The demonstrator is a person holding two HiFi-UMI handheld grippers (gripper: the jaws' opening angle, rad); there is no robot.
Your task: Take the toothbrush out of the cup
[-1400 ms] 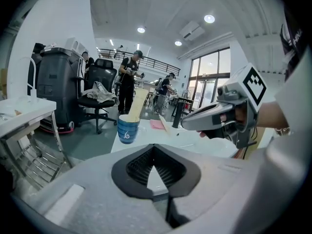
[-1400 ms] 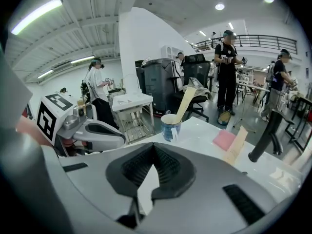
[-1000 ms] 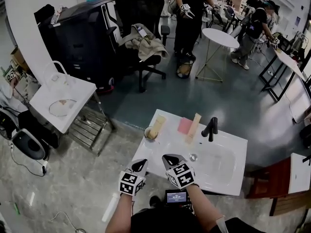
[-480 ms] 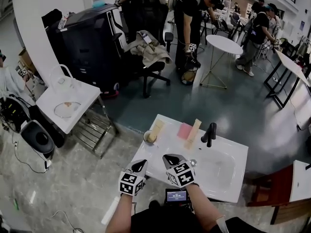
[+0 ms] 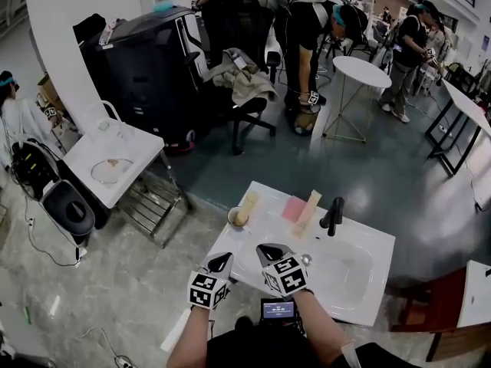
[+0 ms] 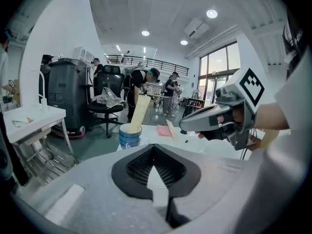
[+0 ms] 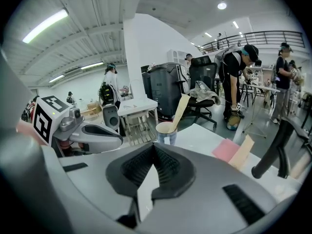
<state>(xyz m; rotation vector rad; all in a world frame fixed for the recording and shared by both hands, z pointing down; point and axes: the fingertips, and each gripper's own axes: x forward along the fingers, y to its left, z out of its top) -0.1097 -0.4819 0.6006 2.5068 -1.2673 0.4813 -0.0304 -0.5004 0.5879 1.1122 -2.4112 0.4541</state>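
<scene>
- Fingers on the left gripper (image 6: 154,154) are pressed together with nothing between them. Those on the right gripper (image 7: 153,154) are likewise closed and empty.
- Both grippers sit side by side at the lower middle of the head view, at the near left edge of the white washbasin worktop (image 5: 360,290). Neither touches any of the things on it.
- Beyond them, at the worktop's far left corner, the cup (image 5: 237,217) stands upright. The toothbrush (image 5: 249,203) is inside it, a pale flat stick leaning up and to the right past the rim.
- To the right of the cup and apart from it lie a pink pad (image 5: 292,204) and a second pale stick (image 5: 308,208), with the black tap (image 5: 331,213) further right.
- Judged from this, the task is at its start: the grippers face the cup but are well short of it, and the brush is untouched.
- The next move calls for one gripper to spread its fingers and reach to the exposed upper part of the brush. It would pinch there and draw the brush out along its lean.
- The cup stands near the edge and looks light, so the other gripper may need to steady it.
</scene>
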